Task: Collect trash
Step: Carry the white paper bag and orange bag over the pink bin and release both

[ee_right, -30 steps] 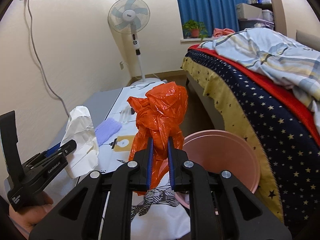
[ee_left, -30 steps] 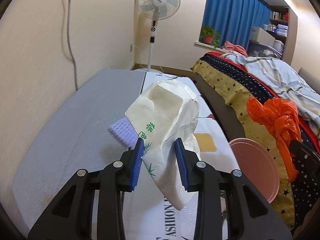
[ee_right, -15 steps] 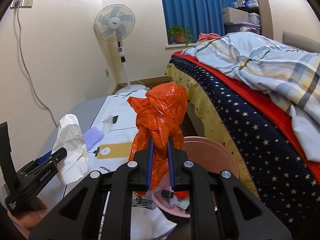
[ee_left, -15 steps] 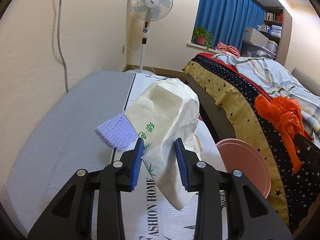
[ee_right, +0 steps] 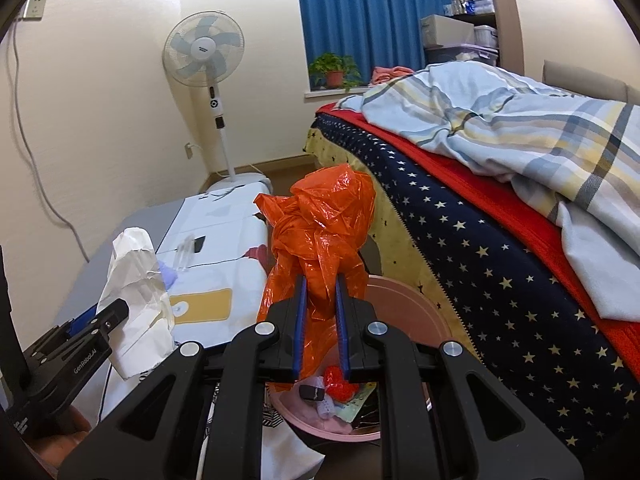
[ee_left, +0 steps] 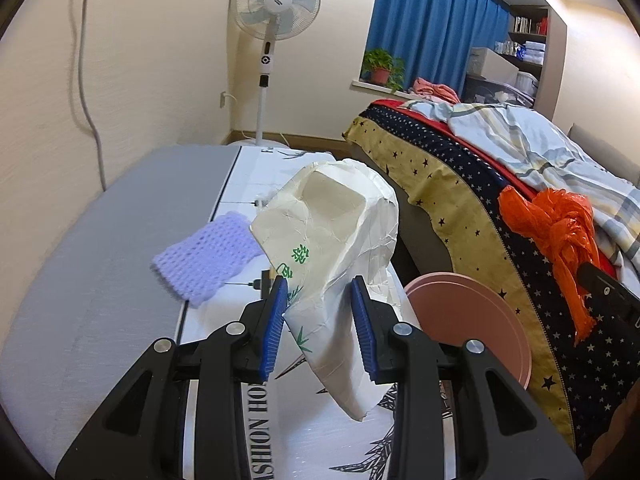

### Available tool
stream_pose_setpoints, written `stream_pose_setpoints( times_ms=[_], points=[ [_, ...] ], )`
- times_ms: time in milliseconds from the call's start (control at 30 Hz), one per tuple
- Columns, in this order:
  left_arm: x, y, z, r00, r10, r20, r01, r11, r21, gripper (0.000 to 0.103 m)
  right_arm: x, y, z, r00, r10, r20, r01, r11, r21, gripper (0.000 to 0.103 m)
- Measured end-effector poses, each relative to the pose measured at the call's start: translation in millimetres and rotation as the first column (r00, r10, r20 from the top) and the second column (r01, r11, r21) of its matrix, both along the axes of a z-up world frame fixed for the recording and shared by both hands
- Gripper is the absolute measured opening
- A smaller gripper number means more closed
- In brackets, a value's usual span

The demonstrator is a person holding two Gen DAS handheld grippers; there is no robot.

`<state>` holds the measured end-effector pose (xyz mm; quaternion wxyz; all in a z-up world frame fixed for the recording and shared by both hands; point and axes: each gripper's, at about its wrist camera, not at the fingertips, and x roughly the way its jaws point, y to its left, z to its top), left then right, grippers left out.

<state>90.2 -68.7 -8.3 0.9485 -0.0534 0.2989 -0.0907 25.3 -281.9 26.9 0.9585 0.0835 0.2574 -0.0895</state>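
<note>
My left gripper [ee_left: 320,304] is shut on a crumpled white paper wrapper [ee_left: 336,240] with green print, held above the low table; it also shows in the right wrist view [ee_right: 136,296]. My right gripper [ee_right: 320,304] is shut on a crumpled orange plastic bag [ee_right: 324,232], held above the pink bin [ee_right: 424,312], which holds several bits of trash. The orange bag [ee_left: 556,232] and the pink bin [ee_left: 472,316] also show at the right of the left wrist view.
A purple knitted cloth [ee_left: 208,256] lies on the low table [ee_left: 92,280], partly on a white printed sheet [ee_left: 256,184]. A bed [ee_right: 500,184] with a starred cover stands close on the right. A standing fan [ee_left: 276,12] is at the back wall.
Both grippers have lifted and tilted down a little while keeping their loads. The orange bag now hangs more directly over the pink bin, whose inside has come into view.
</note>
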Motion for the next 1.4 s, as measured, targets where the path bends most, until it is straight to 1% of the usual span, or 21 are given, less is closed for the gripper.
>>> stream_pose_setpoints(
  times_ms=[233,533,767,933,1000,1067,1167,1200,1233,1267,1300,1400],
  points=[
    [9.0,-13.9,-8.0,0.999,-0.029,-0.014,0.029,1.000,-0.002,0.033,4.2,-8.9,-4.4,0.999,-0.045,-0.006,0.045,0.999,0.003,0.014],
    [16.7,-47.4,-17.4,0.995,-0.100,-0.017,0.100,0.995,-0.001,0.033,12.6,-21.1,-15.0,0.994,-0.104,-0.027,0.104,0.995,0.000,0.014],
    [27.6,-73.1,-26.2,0.988,-0.152,-0.026,0.152,0.988,-0.011,0.033,17.6,-28.0,-23.7,0.989,-0.142,-0.040,0.142,0.990,-0.020,0.013],
    [33.4,-88.3,-33.8,0.982,-0.186,-0.042,0.186,0.983,-0.007,0.033,22.3,-39.5,-30.7,0.981,-0.183,-0.060,0.182,0.983,-0.015,0.012],
    [35.0,-94.3,-36.4,0.979,-0.200,-0.049,0.200,0.980,-0.001,0.034,23.5,-42.3,-32.7,0.978,-0.196,-0.065,0.196,0.981,-0.015,0.013],
    [36.7,-99.4,-39.3,0.976,-0.212,-0.058,0.213,0.977,0.004,0.037,24.9,-44.3,-33.8,0.977,-0.204,-0.068,0.203,0.979,-0.015,0.013],
    [38.8,-104.1,-43.3,0.971,-0.228,-0.070,0.229,0.974,-0.001,0.039,27.2,-47.7,-36.3,0.971,-0.228,-0.078,0.227,0.974,-0.019,0.018],
    [39.1,-104.9,-44.2,0.970,-0.233,-0.073,0.234,0.972,-0.004,0.042,28.8,-49.3,-37.3,0.969,-0.232,-0.083,0.231,0.973,-0.014,0.026],
    [39.4,-106.0,-45.5,0.968,-0.236,-0.079,0.237,0.972,-0.004,0.051,29.6,-50.8,-38.5,0.967,-0.237,-0.089,0.237,0.971,-0.009,0.037],
    [39.1,-106.4,-46.5,0.968,-0.236,-0.081,0.237,0.972,-0.001,0.053,29.8,-51.2,-38.9,0.966,-0.244,-0.091,0.244,0.970,-0.009,0.042],
    [38.9,-106.5,-47.0,0.968,-0.236,-0.082,0.237,0.972,0.001,0.053,30.8,-51.6,-38.5,0.964,-0.250,-0.090,0.251,0.968,-0.011,0.045],
    [38.7,-105.3,-48.0,0.969,-0.232,-0.086,0.234,0.972,0.005,0.053,31.9,-51.7,-38.2,0.964,-0.253,-0.088,0.253,0.967,-0.009,0.045]
  ],
)
